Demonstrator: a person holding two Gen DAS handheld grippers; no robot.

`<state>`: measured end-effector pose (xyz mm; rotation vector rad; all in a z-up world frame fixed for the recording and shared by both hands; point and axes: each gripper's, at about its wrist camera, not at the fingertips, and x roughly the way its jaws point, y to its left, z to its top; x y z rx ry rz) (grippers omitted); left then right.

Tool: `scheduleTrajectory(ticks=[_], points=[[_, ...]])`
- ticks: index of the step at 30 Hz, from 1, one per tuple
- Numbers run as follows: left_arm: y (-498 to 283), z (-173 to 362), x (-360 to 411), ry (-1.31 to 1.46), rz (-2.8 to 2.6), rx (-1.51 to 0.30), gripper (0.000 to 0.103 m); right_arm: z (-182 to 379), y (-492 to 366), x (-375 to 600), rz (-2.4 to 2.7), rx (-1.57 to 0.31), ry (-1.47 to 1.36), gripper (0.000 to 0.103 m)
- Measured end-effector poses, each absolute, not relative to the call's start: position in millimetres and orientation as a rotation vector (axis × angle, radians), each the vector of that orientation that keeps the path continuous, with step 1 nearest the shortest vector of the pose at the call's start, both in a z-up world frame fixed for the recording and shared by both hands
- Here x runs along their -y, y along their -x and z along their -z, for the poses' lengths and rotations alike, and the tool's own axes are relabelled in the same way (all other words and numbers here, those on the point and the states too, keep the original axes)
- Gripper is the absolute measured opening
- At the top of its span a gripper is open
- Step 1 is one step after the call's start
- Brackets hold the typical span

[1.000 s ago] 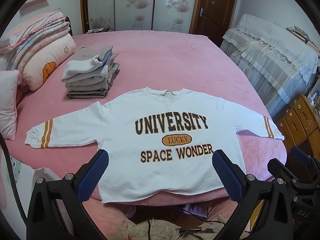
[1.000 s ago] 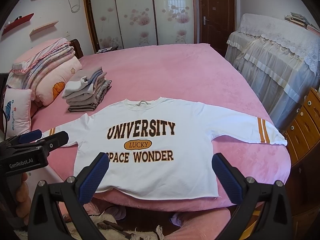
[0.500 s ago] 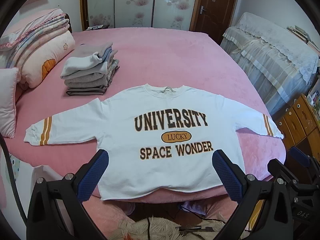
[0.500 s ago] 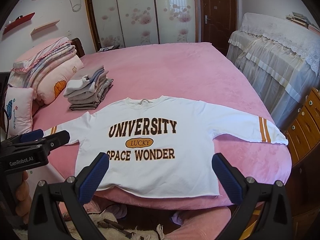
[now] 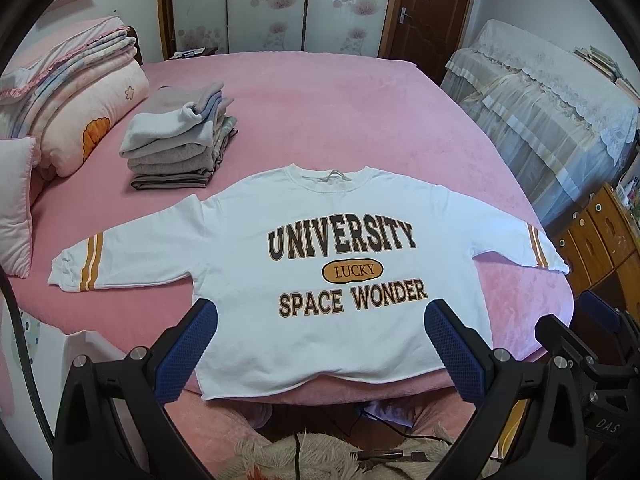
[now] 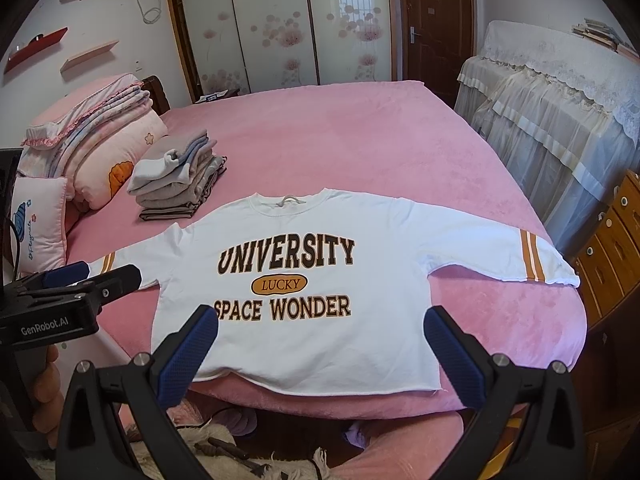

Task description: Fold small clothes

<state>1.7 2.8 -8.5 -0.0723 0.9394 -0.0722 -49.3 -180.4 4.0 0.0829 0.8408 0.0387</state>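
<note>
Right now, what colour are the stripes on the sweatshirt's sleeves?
Orange with a white line between, on the white sweatshirt; clearest in the right wrist view, stripes.

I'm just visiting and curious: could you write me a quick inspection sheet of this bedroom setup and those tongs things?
Surface: pink bed, smooth.
Job's things: white sweatshirt spread flat, print up, sleeves out; folded clothes stack behind it.
Clutter: rolled quilts and pillow at bed's left.
Tongs: left tongs and right tongs open, empty, above the hem.
Cables: dark cord on the floor below.
Surroundings: wardrobe, door, lace-covered furniture, drawers.
</note>
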Motion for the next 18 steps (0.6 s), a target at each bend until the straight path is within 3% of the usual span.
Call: scheduleTrajectory(ticks=[18], points=[[-3.6, 12.2, 2.8, 0.052, 0.064, -0.946, 0.102, 4.2, 56.3, 182.5, -0.051, -0.853, -0.128, 0.103]])
